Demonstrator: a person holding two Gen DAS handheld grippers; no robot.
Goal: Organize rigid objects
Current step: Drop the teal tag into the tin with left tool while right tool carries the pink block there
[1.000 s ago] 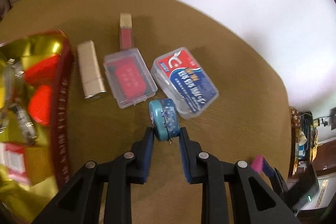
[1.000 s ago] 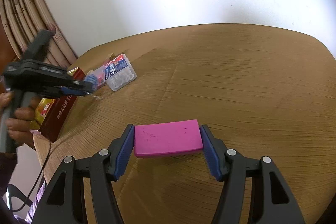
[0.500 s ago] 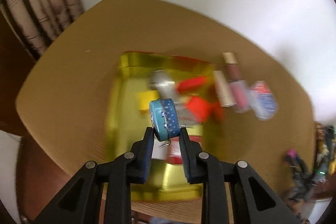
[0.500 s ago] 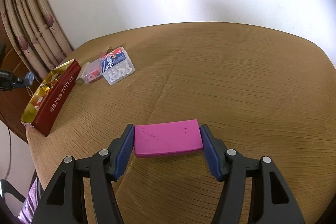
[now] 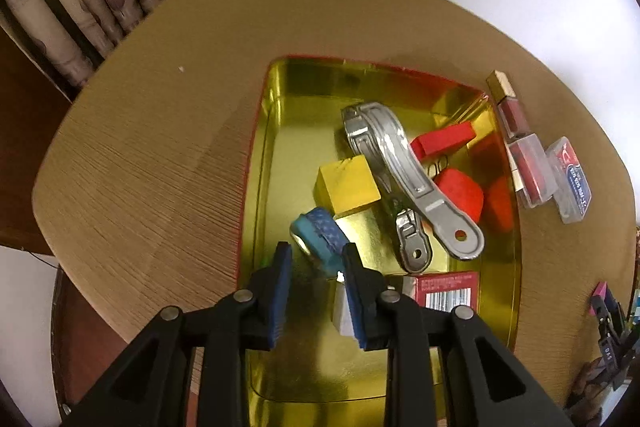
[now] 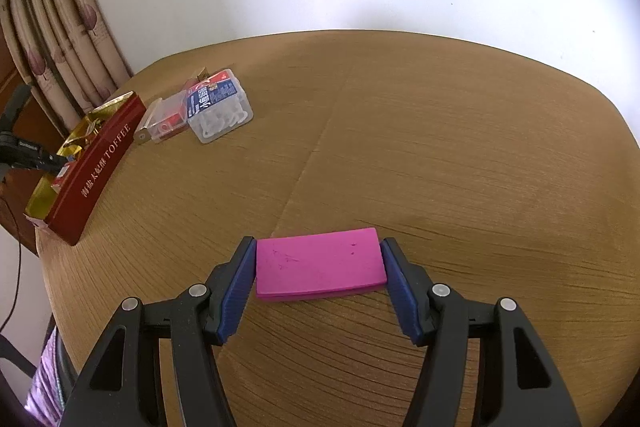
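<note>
Over the gold tin tray [image 5: 256, 131] my left gripper [image 5: 316, 257] points steeply down, its jaws opening. Between the fingers a small round blue tin [image 5: 318, 237] sits tilted, and the left pad stands apart from it. In the tray lie a yellow block [image 5: 346, 183], a silver metal tool [image 5: 408, 171], red blocks [image 5: 460, 193] and a red box with a barcode [image 5: 446, 291]. My right gripper [image 6: 319, 245] is shut on a flat pink block [image 6: 320, 267], just above the wooden table [image 6: 440, 147].
Beside the tray's right side lie a lipstick [image 5: 508, 103], a clear box with red contents [image 5: 532, 167] and a clear box with a blue label [image 5: 570, 179]. The red-sided tray [image 6: 100, 163] stands near the table's left edge. Curtains [image 6: 60, 47] hang behind it.
My left gripper has carried the blue tin from beside the clear boxes to above the tray, and its fingers have parted. The tin has tipped over. The right gripper has kept still.
</note>
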